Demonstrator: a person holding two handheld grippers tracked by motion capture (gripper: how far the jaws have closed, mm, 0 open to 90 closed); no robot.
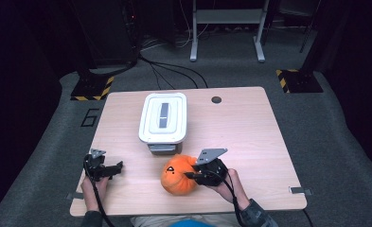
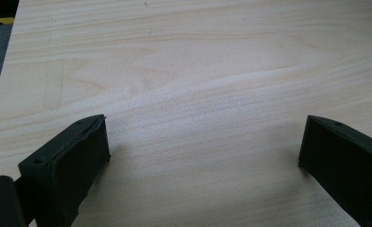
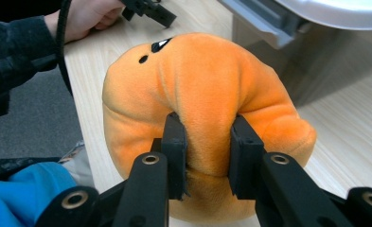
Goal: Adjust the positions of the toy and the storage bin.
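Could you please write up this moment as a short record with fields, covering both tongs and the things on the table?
held thing: orange plush toy, a fold of it pinched
right tongs: shut on the plush, near the table's front edge
left tongs: open, nothing between the jaws, over bare wood
left hand: at the front left corner of the table
bin: white lidded bin, lid on, just behind the plush
table: light wood

No legible text, brand, number or label appears on any surface. The only signs are yellow-and-black hazard stripes on two floor plates point(image 1: 93, 88) point(image 1: 298, 80), beyond the far left and far right corners of the table point(image 1: 250, 132).
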